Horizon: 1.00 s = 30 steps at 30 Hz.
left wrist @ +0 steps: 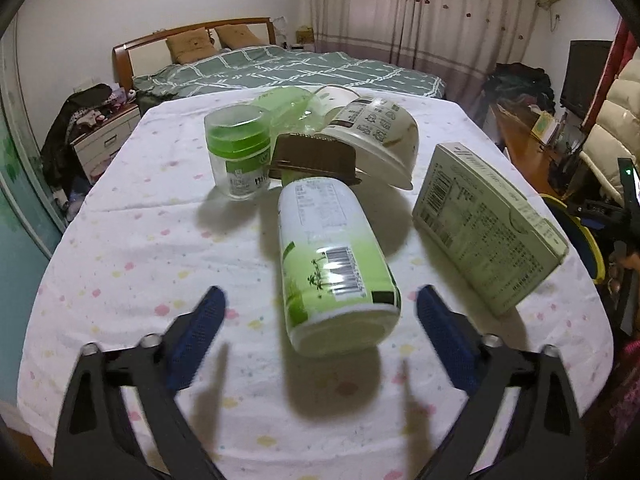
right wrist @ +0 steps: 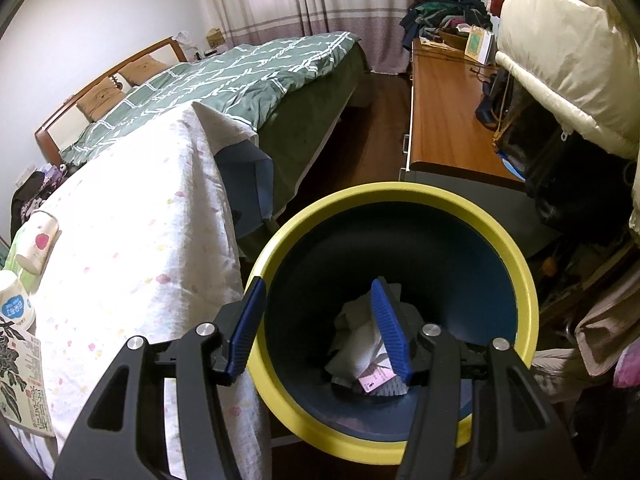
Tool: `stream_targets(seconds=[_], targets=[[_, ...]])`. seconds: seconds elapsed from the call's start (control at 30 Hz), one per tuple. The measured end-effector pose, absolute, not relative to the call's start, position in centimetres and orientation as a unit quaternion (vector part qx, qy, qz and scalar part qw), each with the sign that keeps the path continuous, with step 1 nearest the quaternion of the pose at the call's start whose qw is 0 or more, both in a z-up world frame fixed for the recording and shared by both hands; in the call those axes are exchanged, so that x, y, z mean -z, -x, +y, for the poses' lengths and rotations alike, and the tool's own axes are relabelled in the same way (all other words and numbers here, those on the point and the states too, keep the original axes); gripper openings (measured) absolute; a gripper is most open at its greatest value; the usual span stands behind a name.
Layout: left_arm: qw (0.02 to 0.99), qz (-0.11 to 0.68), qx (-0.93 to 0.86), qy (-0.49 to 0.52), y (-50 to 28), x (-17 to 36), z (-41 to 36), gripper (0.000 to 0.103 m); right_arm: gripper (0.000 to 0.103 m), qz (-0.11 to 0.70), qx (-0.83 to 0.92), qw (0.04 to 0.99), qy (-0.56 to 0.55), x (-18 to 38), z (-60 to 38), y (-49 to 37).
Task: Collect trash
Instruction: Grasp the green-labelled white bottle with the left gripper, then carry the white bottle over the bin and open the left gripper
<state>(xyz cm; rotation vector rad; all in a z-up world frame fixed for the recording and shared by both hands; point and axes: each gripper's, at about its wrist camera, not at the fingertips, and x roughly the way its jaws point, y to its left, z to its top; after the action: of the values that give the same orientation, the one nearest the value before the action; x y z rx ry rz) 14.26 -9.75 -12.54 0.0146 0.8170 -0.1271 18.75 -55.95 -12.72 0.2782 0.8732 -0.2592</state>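
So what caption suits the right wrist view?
Open right tool above yellow-rimmed bin holding crumpled paper, beside the cloth-covered table.

The left gripper (left wrist: pixel 320 300) stands wide open, and the fallen white-and-green bottle (left wrist: pixel 332 256) lies straight ahead between its fingers with bare tablecloth (left wrist: pixel 140 240) on either side. To its right a tilted carton (left wrist: pixel 488 224) narrows that flank. Beyond the bottle, a green-lidded jar (left wrist: pixel 238 152), a brown tray (left wrist: pixel 316 158) and an overturned bowl (left wrist: pixel 376 140) crowd together and block the far path. The right gripper (right wrist: pixel 320 312), spread apart, hangs over the yellow-rimmed bin (right wrist: pixel 516 256); its mouth is unobstructed, with crumpled paper (right wrist: pixel 360 344) at the bottom.
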Motion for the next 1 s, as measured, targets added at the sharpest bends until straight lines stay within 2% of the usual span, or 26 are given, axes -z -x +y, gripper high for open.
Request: stream_targets(seconds=[0.17, 0.33, 0.57, 1.0], targets=[[0.909, 0.412, 0.063, -0.012, -15.0, 13.5, -10.1, 0.073, 0.052, 0.42, 0.123, 0.889, -0.137, 12.9, -56.0, -18.7], [0.919, 0.39, 0.059, -0.021, -14.9, 13.2, -10.2, 0.054, 0.052, 0.419, 0.12, 0.889, -0.139, 12.9, -55.9, -18.5], [0.934, 0.348, 0.052, -0.064, -14.3, 11.5, -9.9, 0.052, 0.052, 0.417, 0.12, 0.89, -0.139, 12.8, -55.7, -18.3], [0.96, 0.263, 0.058, -0.076, -13.6, 5.1, -8.2, 0.052, 0.052, 0.413, 0.115, 0.893, -0.138, 12.2, -55.3, -18.3]])
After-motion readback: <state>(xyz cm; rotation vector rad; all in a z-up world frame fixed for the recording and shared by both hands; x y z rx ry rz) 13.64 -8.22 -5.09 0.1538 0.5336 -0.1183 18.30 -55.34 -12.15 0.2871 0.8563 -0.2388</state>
